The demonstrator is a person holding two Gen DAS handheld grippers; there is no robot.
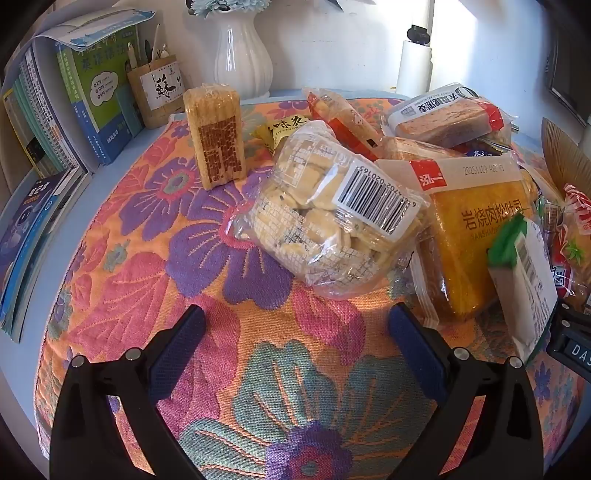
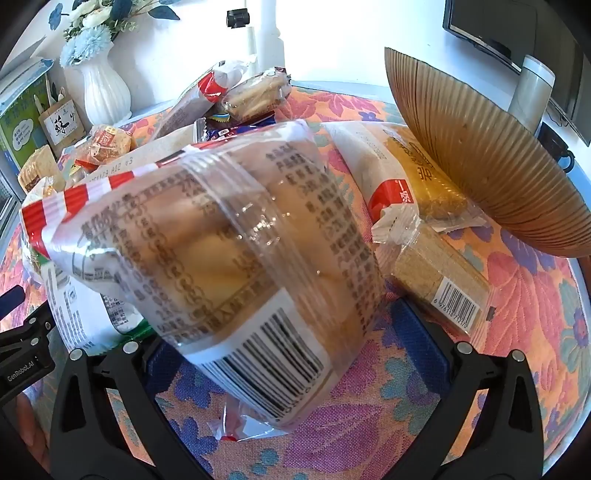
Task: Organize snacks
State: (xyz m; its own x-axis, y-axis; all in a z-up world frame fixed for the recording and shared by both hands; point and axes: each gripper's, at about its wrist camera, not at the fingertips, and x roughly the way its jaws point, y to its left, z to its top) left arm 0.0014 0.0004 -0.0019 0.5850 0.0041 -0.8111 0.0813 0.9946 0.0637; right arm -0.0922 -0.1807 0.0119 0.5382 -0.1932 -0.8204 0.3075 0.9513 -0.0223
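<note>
Both grippers are black with silver screws; the fingers point(image 1: 177, 354) carry blue textured pads; "GenRobot.AI" marks one body.

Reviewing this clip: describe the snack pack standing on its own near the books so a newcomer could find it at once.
Start at the white ribbed vase at the back of the floral tablecloth. Just in front stands an upright tan rectangular cracker pack with a brown text block. Unlike the heaped snacks to its right, it stands alone on end.

Setting: round table under a woven floral cloth point(image 1: 155, 229) in orange, pink and purple. Upper left of frame: upright books point(image 1: 74, 99), wooden pen holder point(image 1: 157, 90). Top centre: ribbed white vase point(image 1: 242, 55) with pale blue flowers, against a white wall. Upper right, right view: dark monitor point(image 2: 517, 33). Bright daylight from behind.
</note>
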